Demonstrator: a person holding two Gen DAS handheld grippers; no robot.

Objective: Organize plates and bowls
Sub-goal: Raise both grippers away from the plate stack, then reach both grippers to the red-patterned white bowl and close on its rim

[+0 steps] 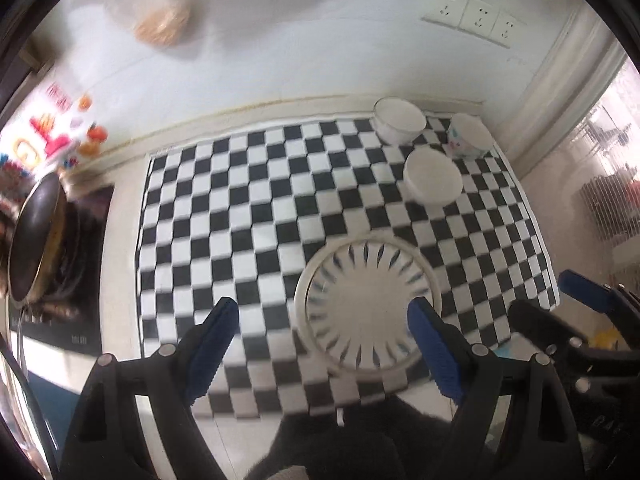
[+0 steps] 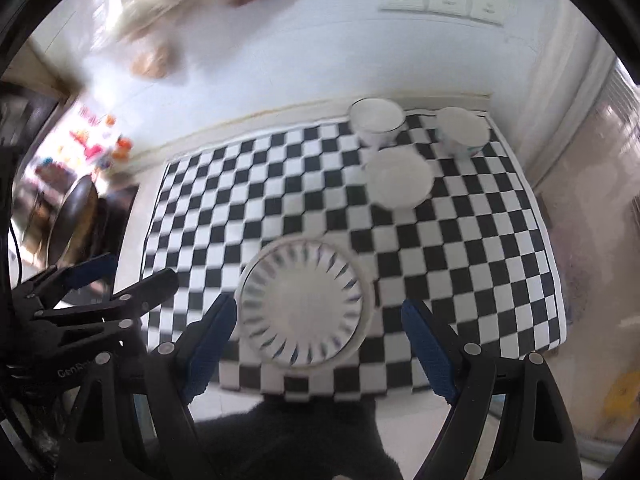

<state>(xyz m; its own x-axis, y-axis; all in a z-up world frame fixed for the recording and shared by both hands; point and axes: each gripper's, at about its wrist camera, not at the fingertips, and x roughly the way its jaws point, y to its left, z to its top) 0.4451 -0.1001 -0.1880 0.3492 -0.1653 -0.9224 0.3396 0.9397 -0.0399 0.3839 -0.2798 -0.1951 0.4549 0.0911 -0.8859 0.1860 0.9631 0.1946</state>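
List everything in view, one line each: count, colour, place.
plate: one, white with dark radial marks, near edge of cloth.
bowls: three, white, clustered at far right corner of cloth.
checkered cloth: one, black and white, covering the counter.
pan: one, dark, left of cloth.
wall sockets: three, white, on the wall above.
left hand-held gripper: one, black with blue pads, open, holding nothing.
right hand-held gripper: one, black with blue pads, open, holding nothing.
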